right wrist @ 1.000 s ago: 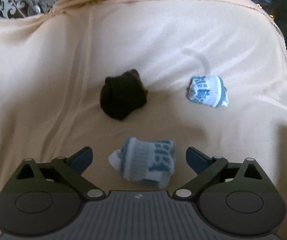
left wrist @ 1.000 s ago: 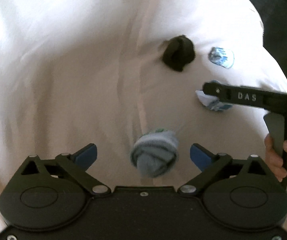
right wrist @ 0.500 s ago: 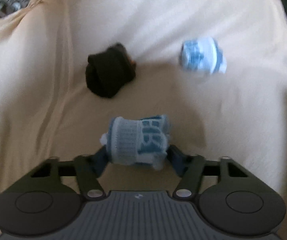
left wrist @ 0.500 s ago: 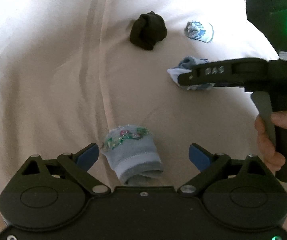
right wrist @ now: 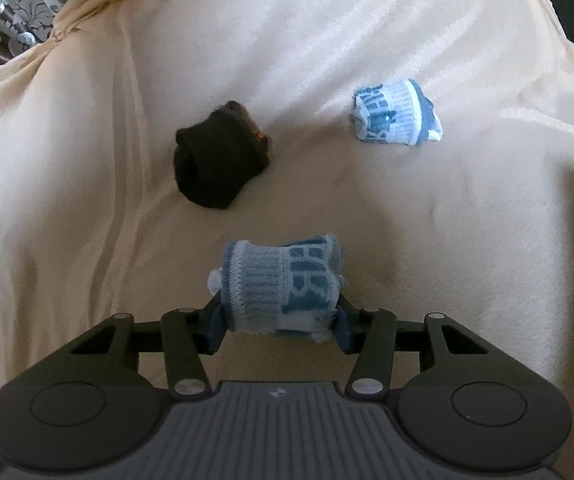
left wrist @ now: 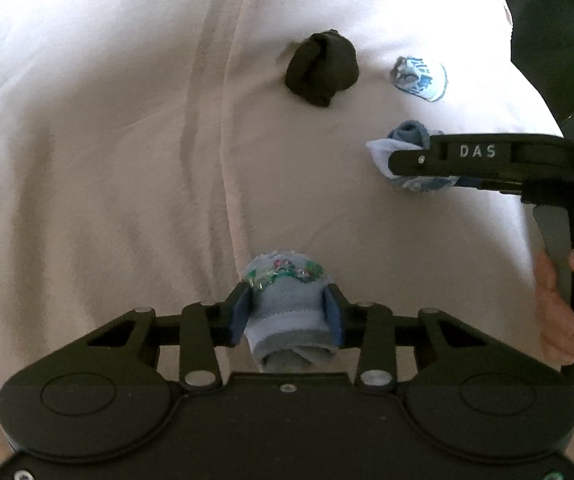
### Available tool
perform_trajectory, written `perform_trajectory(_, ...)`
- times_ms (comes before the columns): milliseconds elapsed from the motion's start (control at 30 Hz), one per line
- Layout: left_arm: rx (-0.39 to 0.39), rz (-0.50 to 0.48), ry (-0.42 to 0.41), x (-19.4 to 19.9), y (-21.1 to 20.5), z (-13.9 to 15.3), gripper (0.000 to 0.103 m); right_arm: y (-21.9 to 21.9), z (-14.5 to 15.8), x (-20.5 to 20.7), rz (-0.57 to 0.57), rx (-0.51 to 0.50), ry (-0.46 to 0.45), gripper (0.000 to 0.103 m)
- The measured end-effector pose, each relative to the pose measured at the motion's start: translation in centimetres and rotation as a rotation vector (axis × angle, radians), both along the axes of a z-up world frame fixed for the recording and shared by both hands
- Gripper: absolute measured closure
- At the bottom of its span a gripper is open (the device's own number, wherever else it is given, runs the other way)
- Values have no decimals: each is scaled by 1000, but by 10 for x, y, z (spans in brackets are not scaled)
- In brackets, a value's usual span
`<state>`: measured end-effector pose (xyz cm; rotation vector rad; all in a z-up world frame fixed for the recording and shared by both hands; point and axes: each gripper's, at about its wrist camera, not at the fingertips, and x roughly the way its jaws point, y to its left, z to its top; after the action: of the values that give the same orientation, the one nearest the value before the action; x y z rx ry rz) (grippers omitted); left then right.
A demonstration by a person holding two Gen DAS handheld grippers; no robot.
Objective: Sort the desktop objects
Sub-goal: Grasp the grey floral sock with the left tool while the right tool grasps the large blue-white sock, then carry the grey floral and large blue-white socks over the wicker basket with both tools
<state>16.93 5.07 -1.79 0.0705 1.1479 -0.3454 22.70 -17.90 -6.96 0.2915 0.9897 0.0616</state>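
Now both jaws had just closed: the left gripper [left wrist: 287, 314] clamped the grey sock roll [left wrist: 289, 312], the right gripper [right wrist: 277, 322] the blue-and-white sock roll [right wrist: 281, 284], both on the cream blanket [right wrist: 367, 40]; next probably lifting each toward its pile

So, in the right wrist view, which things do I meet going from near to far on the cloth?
Right gripper → blue sock roll it grips → black sock roll → second blue sock roll.
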Motion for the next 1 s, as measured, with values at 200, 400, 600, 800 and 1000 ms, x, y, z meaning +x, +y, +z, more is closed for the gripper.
perform_trajectory(200,-11,13,26,-11,1,4,67,-1,16,-16,-23,63,30,53)
perform_trajectory(400,-24,38,42,-29,9,20,67,-2,43,-46,-1,81,40,53)
perform_trajectory(600,-5,57,59,-54,3,41,67,-11,74,-104,-36,142,3,53)
perform_trajectory(800,36,29,35,-84,-16,64,67,-24,103,-168,-100,152,-39,53)
perform_trajectory(1000,46,-45,-16,-108,-48,89,67,-49,132,-229,-214,113,-108,53)
